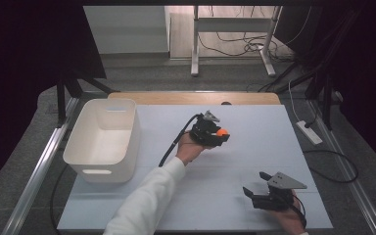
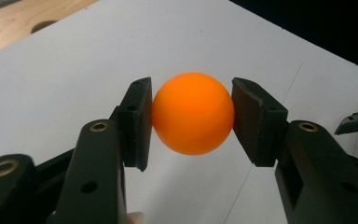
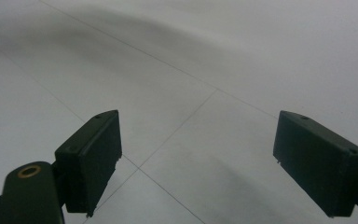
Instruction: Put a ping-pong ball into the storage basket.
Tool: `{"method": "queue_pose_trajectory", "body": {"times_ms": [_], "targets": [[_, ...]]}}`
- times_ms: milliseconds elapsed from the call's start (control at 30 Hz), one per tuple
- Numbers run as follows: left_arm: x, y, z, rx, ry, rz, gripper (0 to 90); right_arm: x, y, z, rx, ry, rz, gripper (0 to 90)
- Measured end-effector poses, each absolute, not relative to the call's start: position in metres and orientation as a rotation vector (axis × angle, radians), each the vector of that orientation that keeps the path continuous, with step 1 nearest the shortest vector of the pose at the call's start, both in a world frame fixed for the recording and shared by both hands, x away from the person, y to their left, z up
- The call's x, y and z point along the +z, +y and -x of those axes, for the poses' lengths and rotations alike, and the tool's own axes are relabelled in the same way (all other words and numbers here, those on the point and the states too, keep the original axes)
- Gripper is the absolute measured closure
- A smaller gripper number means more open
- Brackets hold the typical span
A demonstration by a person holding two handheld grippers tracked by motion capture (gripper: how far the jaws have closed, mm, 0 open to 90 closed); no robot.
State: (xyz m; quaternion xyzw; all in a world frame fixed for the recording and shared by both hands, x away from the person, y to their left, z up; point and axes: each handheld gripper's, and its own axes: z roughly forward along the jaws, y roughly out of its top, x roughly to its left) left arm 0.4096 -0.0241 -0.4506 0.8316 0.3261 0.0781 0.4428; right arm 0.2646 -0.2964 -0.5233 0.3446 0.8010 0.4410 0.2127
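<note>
An orange ball [image 2: 192,113] is clamped between the two black jaws of my left gripper [image 2: 191,121]. In the high view this left gripper [image 1: 219,134] is held over the middle of the white table sheet [image 1: 254,156], with the orange ball [image 1: 222,132] at its tip. My right gripper [image 1: 254,184] rests low near the front right of the sheet, its jaws wide apart with nothing between them. In the right gripper view, the open right gripper [image 3: 198,158] looks down on bare white sheet.
A white plastic bin [image 1: 104,139] stands at the left side of the table. A wooden strip [image 1: 196,98] runs along the table's far edge. Metal rails flank the table, and a power strip [image 1: 309,132] lies on the floor at the right.
</note>
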Motion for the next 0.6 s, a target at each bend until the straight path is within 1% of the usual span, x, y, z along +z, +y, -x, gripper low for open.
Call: {"method": "queue_pose_trajectory", "body": {"times_ms": [600], "targets": [[-0.434,-0.010,-0.396,0.219,0.809,-2.010,50.9,-0.523,-0.296,-0.265,1.214,2.224,-0.959,15.0]]}}
